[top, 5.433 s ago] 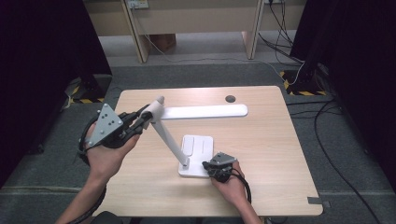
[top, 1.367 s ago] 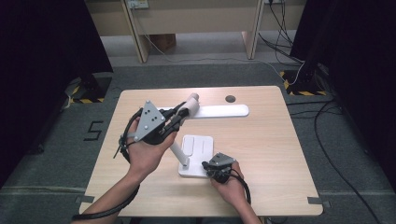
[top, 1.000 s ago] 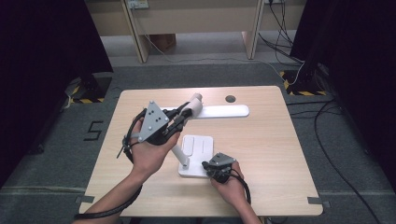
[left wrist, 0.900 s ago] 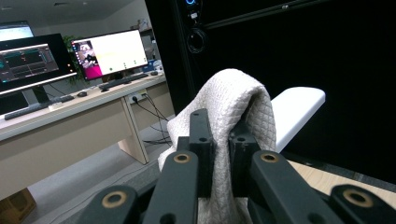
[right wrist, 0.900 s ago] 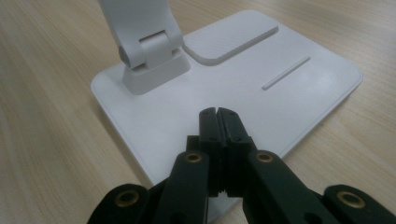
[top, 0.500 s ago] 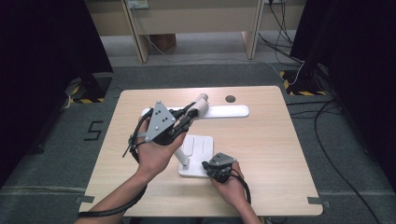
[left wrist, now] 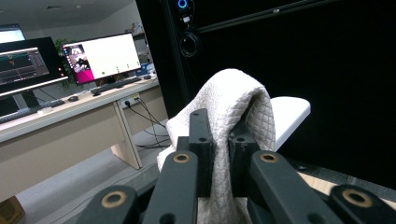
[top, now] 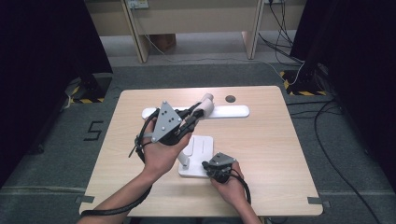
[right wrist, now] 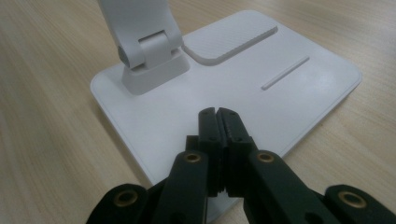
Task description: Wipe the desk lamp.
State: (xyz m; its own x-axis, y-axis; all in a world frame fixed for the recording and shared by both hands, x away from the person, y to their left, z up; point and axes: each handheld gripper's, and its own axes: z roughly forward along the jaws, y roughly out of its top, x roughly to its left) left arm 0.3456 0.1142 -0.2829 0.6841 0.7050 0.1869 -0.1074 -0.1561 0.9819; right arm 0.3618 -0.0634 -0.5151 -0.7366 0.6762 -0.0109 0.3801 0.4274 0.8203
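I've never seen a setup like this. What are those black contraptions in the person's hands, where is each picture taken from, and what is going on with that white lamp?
No robot here: a person holds a hand-operated two-jaw tool in each hand. The high view looks down on a wooden table from above. The other two pictures come from small cameras riding on the tools, looking along their black jaws.

On the table stands a white desk lamp with a flat base, and a small dark round thing lies near the far edge.

The left gripper is shut on a white quilted cloth, held up at the lamp's arm near its long head. The right gripper has its jaws shut with nothing between them, their tips over the base; perhaps it steadies the lamp.
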